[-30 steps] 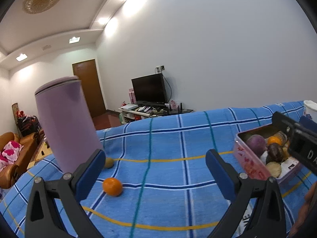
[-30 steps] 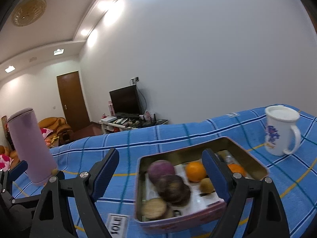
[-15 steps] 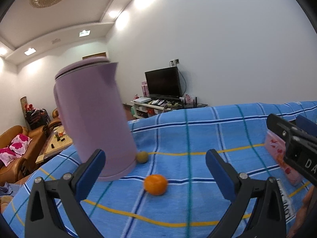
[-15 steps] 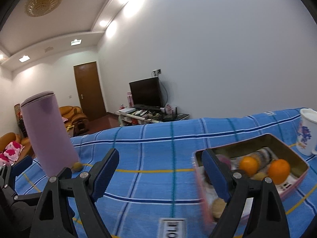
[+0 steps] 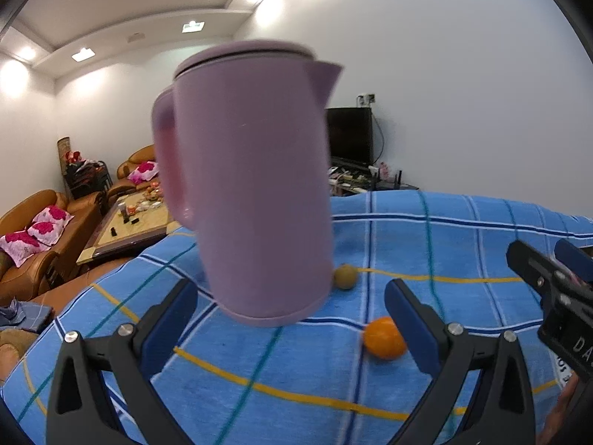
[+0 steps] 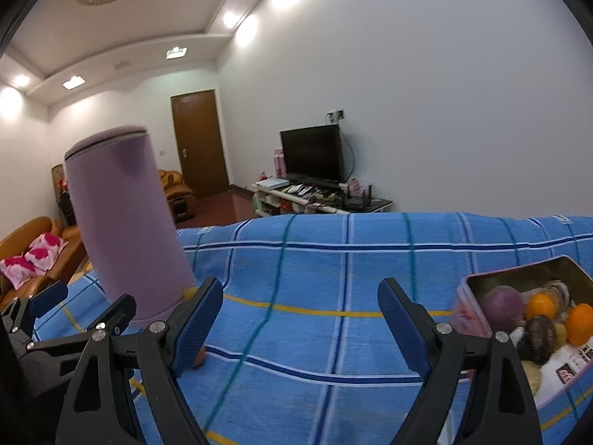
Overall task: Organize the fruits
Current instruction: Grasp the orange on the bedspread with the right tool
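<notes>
A loose orange [image 5: 383, 339] lies on the blue checked cloth, partly behind my left gripper's right finger. A small greenish-brown fruit [image 5: 345, 276] rests against the base of the purple kettle [image 5: 252, 185]. My left gripper [image 5: 289, 293] is open and empty, close in front of the kettle. My right gripper [image 6: 300, 289] is open over bare cloth, with nothing between its fingers. At its right stands a pink tin [image 6: 467, 306] holding a purple fruit [image 6: 500, 306], two oranges [image 6: 541, 306], a dark fruit [image 6: 539, 337] and others. The small fruit [image 6: 191, 292] shows beside the kettle [image 6: 126, 230].
The blue cloth [image 6: 315, 259] covers the table, whose far edge drops off toward a TV stand [image 6: 318, 196] and a door. Sofas and a coffee table [image 5: 126, 222] lie beyond the left edge. The right gripper's body [image 5: 556, 296] is at the right of the left wrist view.
Both grippers have swung left. The kettle has grown and moved to the middle of the left wrist view, and the tin has left that view. In the right wrist view the tin slid to the right edge.
</notes>
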Available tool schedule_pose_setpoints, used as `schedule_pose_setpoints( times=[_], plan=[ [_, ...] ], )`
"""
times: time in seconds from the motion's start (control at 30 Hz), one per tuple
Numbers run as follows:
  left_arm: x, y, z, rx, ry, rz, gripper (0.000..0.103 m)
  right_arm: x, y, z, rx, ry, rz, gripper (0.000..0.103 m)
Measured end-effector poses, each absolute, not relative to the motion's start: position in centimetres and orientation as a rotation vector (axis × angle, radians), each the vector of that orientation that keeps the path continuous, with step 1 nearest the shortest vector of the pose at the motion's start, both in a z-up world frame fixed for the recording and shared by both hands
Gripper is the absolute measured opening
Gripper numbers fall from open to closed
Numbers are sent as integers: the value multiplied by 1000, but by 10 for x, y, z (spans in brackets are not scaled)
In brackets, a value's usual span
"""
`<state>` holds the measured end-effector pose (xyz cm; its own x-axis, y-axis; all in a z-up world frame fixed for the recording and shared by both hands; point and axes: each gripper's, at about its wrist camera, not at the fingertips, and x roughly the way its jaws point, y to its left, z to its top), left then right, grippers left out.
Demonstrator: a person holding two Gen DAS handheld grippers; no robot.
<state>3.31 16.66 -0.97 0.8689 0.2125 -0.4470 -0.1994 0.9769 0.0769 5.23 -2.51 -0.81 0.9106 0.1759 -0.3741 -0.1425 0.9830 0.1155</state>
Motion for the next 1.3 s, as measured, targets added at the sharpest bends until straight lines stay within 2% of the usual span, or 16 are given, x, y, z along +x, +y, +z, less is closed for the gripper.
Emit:
schedule_pose_setpoints(
  times=[0.27, 0.47, 0.6, 0.7, 0.9, 1.0, 1.3],
  plan=[
    [40, 230, -16, -50, 539, 375, 103, 79, 6, -17, 17, 513, 270, 87],
    [45, 233, -21, -46, 575, 379, 103, 96, 43, -32, -33, 649, 416, 86],
    [48, 227, -22, -14, 589, 370, 103, 104, 66, -40, -89, 716, 479, 70],
    [48, 228, -21, -20, 597, 368, 103, 114, 78, -52, -130, 794, 494, 52],
    [53, 227, -23, -24, 626, 327, 103, 123, 82, -62, -135, 866, 495, 46],
    [56, 226, -26, -54, 659, 279, 103, 123, 81, -63, -157, 864, 492, 40],
    [54, 207, -26, -135, 662, 270, 98, 120, 56, -56, -176, 813, 407, 40]
  ],
)
